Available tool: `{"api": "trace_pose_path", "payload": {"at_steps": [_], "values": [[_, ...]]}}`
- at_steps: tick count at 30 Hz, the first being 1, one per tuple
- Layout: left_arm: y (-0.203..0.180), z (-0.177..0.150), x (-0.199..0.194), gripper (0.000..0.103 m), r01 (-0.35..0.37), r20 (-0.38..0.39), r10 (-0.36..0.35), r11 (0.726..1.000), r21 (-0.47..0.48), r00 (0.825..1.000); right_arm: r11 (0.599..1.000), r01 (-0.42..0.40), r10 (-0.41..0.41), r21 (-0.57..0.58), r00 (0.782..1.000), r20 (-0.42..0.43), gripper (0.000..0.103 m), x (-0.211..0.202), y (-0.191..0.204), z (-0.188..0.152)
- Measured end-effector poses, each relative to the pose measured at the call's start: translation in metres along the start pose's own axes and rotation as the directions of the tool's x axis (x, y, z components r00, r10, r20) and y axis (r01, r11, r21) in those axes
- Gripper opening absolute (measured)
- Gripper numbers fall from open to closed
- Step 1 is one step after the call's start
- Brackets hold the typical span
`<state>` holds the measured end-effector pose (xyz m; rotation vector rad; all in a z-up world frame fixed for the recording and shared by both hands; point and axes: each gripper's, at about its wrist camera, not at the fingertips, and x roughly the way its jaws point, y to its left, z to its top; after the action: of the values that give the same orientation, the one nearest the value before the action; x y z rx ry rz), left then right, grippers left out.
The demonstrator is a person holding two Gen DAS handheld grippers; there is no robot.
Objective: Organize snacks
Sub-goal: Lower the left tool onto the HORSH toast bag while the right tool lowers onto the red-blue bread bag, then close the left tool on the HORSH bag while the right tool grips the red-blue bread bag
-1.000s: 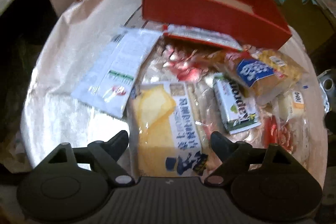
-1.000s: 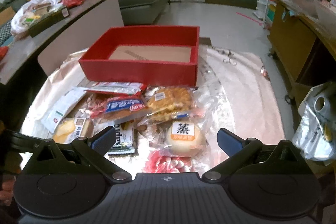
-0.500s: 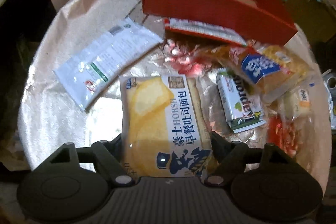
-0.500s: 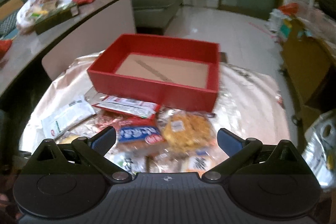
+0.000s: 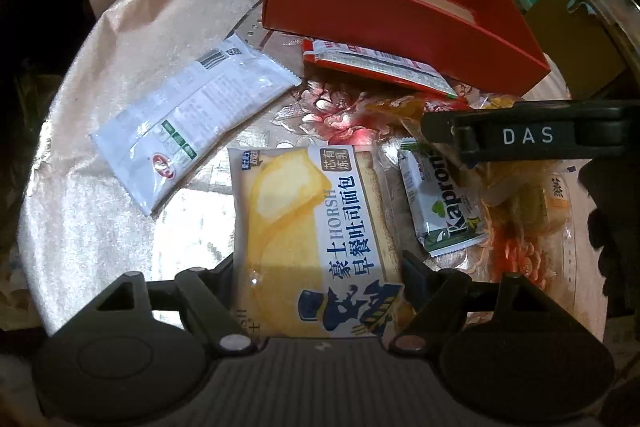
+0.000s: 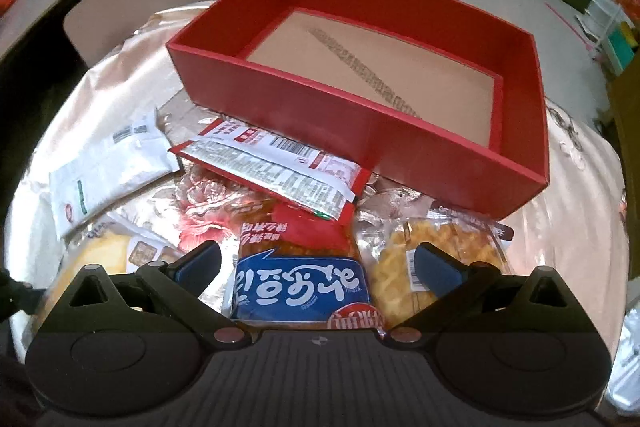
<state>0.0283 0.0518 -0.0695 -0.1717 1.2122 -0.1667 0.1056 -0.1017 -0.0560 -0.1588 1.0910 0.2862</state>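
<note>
The left tool (image 5: 318, 291) was clamped on the near end of the yellow bread packet (image 5: 308, 235), its jaws having just closed in from either side until the pads pressed the wrapper. The right tool (image 6: 318, 267) stood apart, straddling the blue-and-red snack pack (image 6: 298, 279) without pinching it. To do this step well, I judged the left grip should stay firm but not crush the soft bread, and the packet should be lifted clear of its neighbours before being carried toward twelve o'clock into the red box (image 6: 280, 99), which stood empty. The right tool would likely need to settle lower and centre on its pack before closing, so that the crumbly yellow pastry bag (image 6: 436, 251) at three o'clock was not caught. Counting outward on the counter (image 5: 132, 39): one bread packet, one green-and-white wafer bar (image 5: 440, 203) just beside it at three o'clock, one white sachet (image 5: 188, 119) at ten o'clock, one red-and-white flat packet (image 6: 272, 167) tucked against the box's near wall, one blue-and-red pack, one pastry bag, and one round bun (image 5: 556, 195) partly hidden at the right edge; one box in all.
</note>
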Motion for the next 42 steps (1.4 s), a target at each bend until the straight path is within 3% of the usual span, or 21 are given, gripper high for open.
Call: {"api": "trace_pose_path", "payload": {"at_steps": [4, 7, 8, 10, 12, 16, 24, 27, 34, 38, 42], "values": [[-0.002, -0.001, 0.003, 0.072, -0.021, -0.003, 0.021, 0.999, 0.026, 1.000, 0.998, -0.034, 0.035, -0.043, 0.999, 0.013, 0.103, -0.001, -0.003, -0.005], [-0.002, -0.001, 0.008, 0.072, -0.041, -0.011, 0.042, 0.999, 0.033, 0.999, 0.996, -0.001, 0.002, -0.086, 1.000, 0.007, 0.101, -0.004, 0.002, -0.007], [-0.002, -0.002, 0.008, 0.072, -0.042, -0.013, 0.042, 0.999, 0.032, 0.999, 0.996, 0.013, -0.012, -0.092, 1.000, 0.013, 0.094, -0.007, 0.003, -0.007], [-0.003, -0.002, 0.005, 0.072, -0.041, -0.004, 0.041, 0.999, 0.035, 0.999, 0.997, -0.037, 0.037, -0.071, 0.999, 0.003, 0.067, -0.013, 0.000, -0.007], [-0.004, -0.003, 0.002, 0.072, -0.049, 0.012, 0.049, 0.998, 0.041, 0.999, 0.997, -0.070, 0.070, -0.044, 0.998, -0.003, 0.067, -0.017, -0.003, -0.011], [-0.005, -0.008, -0.004, 0.072, -0.054, 0.023, 0.053, 0.997, 0.045, 0.998, 0.995, -0.048, 0.049, -0.082, 0.999, 0.006, 0.066, -0.030, 0.006, -0.023], [-0.017, -0.016, -0.017, 0.071, -0.034, 0.047, 0.030, 0.995, 0.093, 0.998, 0.997, -0.069, 0.070, -0.047, 0.997, 0.037, 0.066, -0.064, 0.004, -0.052], [-0.021, -0.020, -0.009, 0.071, -0.061, 0.035, 0.058, 0.990, 0.123, 0.998, 0.997, -0.069, 0.070, -0.043, 0.997, 0.017, 0.066, -0.061, 0.002, -0.064], [-0.028, -0.024, 0.010, 0.076, -0.136, 0.020, 0.135, 0.974, 0.182, 0.991, 0.995, -0.047, 0.043, -0.084, 0.998, -0.046, 0.086, -0.038, 0.009, -0.068], [-0.024, -0.023, 0.016, 0.076, -0.144, 0.009, 0.145, 0.974, 0.174, 0.989, 0.996, -0.053, 0.049, -0.073, 0.997, -0.060, 0.084, -0.030, 0.010, -0.069], [-0.026, -0.024, 0.010, 0.072, -0.125, 0.022, 0.123, 0.977, 0.175, 0.992, 0.995, -0.082, 0.077, -0.063, 0.995, -0.069, 0.069, -0.031, 0.011, -0.072]]}}
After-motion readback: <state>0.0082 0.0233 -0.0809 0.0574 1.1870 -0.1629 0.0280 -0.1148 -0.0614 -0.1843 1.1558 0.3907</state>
